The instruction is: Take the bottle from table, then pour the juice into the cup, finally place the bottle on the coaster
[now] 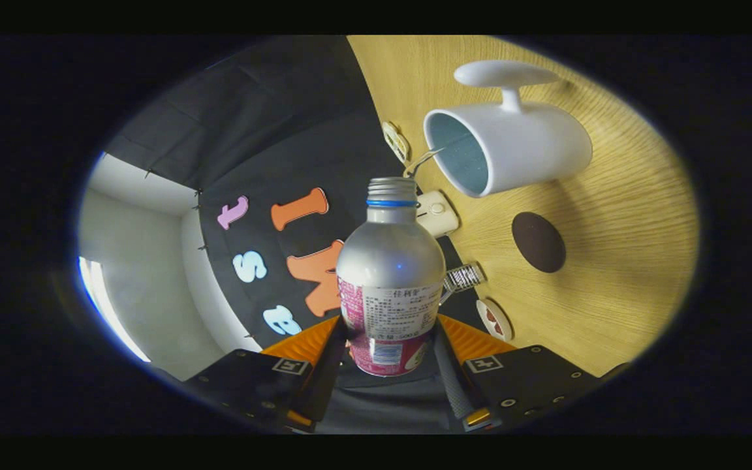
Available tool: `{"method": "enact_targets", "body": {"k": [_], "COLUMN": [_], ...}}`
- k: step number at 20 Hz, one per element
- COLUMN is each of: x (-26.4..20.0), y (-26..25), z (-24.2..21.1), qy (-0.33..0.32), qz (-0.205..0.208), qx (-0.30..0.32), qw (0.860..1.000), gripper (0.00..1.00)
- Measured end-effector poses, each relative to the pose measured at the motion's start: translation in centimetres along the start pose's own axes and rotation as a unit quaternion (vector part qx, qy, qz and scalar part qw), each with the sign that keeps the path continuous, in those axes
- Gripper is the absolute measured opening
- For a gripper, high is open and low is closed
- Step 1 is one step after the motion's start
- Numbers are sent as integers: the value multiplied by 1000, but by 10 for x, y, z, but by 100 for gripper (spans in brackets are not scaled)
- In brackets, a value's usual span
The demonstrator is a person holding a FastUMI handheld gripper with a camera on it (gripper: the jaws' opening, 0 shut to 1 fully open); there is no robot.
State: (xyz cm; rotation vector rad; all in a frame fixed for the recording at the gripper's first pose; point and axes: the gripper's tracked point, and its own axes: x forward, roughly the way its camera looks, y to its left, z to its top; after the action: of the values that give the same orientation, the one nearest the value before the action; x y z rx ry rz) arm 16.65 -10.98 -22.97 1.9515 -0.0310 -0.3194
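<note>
Gripper view: bottle (pixel 390 274) clamped btwn tool (pixel 389 356) fingers (mouth near cup (pixel 506 147)).

Background, gripper view. The whole scene appears rolled to one side.

Desk (pixel 617 215): light wood-grain top, grain lines running evenly across it, lit warm and bright; soft shadows fall on it.

Booth wall (pixel 265 130): black cloth, creased, meets the desk edge along a straight line. Cloth is pinned at its outer edge with small clips.

Beyond the cloth: plain white room wall (pixel 147 274), meeting a second pale surface (pixel 134 179) at a corner seam; which of them is wall and which ceiling cannot be told.

A bright bluish-white strip of light (pixel 105 307) runs along the far edge of the white wall; window or lamp, cannot tell.
</note>
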Motion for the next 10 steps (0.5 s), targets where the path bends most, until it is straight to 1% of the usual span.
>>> {"method": "enact_targets", "body": {"k": [10], "x": [13], "y": [10], "z": [0], "qy": [-10], "qz": [6], "qx": [15], "qw": [1000], "gripper": [72]}}
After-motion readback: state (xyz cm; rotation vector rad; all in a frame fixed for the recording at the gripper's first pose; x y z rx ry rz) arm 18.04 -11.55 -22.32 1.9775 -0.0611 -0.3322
